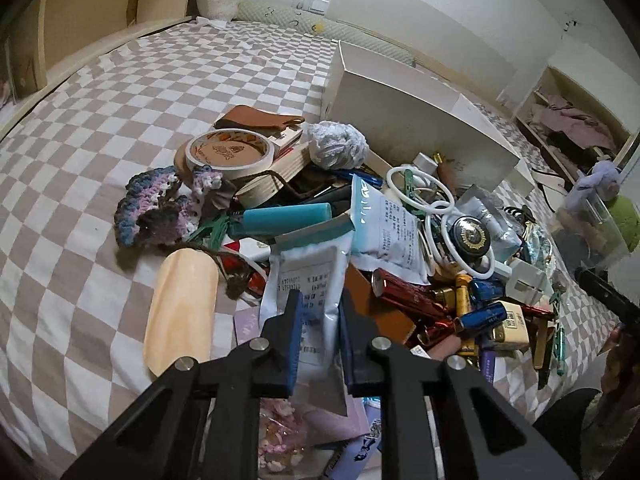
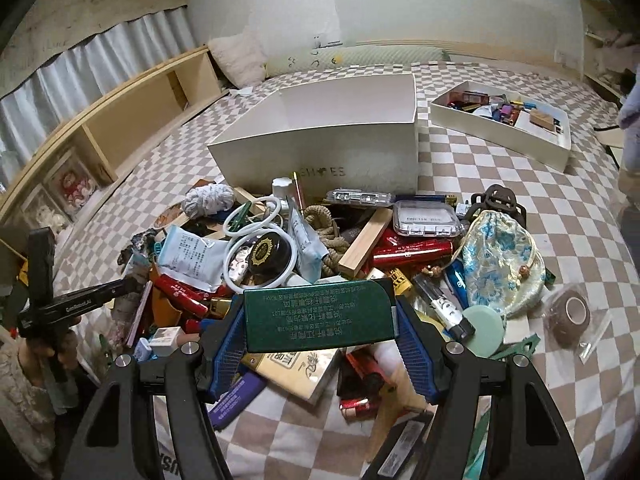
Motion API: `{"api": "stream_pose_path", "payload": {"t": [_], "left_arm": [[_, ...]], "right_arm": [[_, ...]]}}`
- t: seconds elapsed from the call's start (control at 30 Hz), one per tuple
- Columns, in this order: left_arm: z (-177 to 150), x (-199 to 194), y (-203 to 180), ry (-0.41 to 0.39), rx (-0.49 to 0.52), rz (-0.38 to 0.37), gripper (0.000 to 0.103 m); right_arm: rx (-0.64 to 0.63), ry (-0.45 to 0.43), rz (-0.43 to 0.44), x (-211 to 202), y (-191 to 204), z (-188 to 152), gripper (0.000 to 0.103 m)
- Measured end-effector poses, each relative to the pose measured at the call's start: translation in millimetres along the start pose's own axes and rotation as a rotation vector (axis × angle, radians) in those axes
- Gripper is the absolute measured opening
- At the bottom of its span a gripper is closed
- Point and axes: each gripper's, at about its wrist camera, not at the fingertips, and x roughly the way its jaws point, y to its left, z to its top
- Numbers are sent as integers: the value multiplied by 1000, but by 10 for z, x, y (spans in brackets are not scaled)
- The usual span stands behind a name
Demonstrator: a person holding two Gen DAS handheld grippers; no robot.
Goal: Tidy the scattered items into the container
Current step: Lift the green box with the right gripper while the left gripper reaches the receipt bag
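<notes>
Left gripper (image 1: 320, 344) clenching on flat silvery-white printed foil sachet (image 1: 310, 292); right gripper (image 2: 320, 344) grasping dark green rectangular printed box (image 2: 320, 312), long axis crosswise between the pads. Both facing white open cardboard shoebox (image 2: 320, 152) lying straight ahead beyond the pile, right hand probably nearer.

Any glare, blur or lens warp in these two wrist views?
Left wrist: strong fisheye bending of the checked bedsheet, dark vignette corners, a glare streak on the blue sachet, focus sharp. Right wrist: same barrel warp, white box edges bowed, soft even light, shine on the red tube, no motion blur.
</notes>
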Motion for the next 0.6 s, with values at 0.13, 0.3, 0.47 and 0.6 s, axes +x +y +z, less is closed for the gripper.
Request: {"api": "stream_pose_path", "payload": {"t": [0.13,0.3,0.47,0.6], "left_arm": [[-5,-10,-1,0,5,-1,17],[-41,22,72,18,-23,16,74],[-12,61,163,52,-53,-13,75],[-1,96,280,92,-96,-54,75]], "right_arm": [[6,-5,2,-51,28,-34,70],[9,-7,8,-67,71,-62,70],[10,-1,16,-44,96,-81,70],[11,7,22,-14,102,-86,70]]}}
